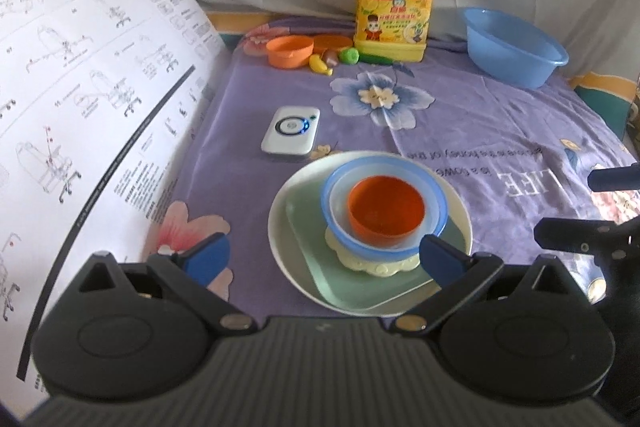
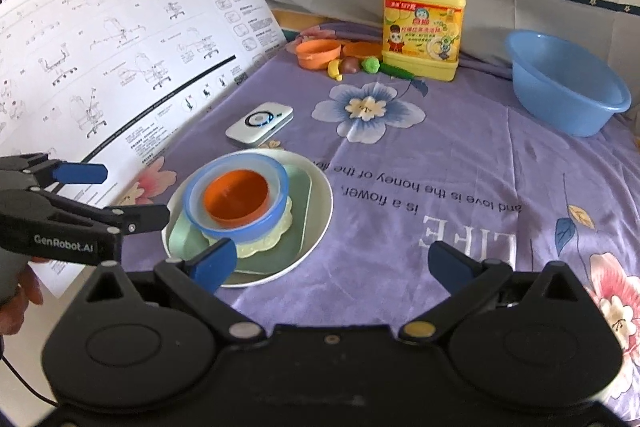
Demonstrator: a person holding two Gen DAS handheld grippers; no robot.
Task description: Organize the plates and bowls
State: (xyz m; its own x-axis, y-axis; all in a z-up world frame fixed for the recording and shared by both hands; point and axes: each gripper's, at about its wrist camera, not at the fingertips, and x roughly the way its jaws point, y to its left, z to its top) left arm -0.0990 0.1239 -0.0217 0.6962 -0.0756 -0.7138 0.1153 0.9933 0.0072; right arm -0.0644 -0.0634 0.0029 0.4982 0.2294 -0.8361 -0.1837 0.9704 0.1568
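Note:
A stack stands on the purple cloth: a white round plate (image 1: 280, 247) (image 2: 316, 223), a green square plate (image 1: 320, 267) (image 2: 300, 211), a pale yellow scalloped dish (image 1: 372, 265) (image 2: 276, 231), a blue bowl (image 1: 340, 227) (image 2: 240, 227) and an orange bowl (image 1: 384, 211) (image 2: 236, 199) on top. My left gripper (image 1: 324, 259) is open and empty, its fingers on either side of the stack's near edge. My right gripper (image 2: 332, 263) is open and empty, to the right of the stack. The left gripper also shows in the right wrist view (image 2: 80, 173).
At the back stand a yellow detergent jug (image 1: 394, 11) (image 2: 422, 23), a blue basin (image 1: 512, 47) (image 2: 564, 83), an orange cup (image 1: 290, 51) (image 2: 318, 53) and small toy fruits (image 1: 320, 65). A white device (image 1: 292, 129) (image 2: 260, 125) lies behind the stack. A large instruction sheet (image 1: 80, 87) leans at left.

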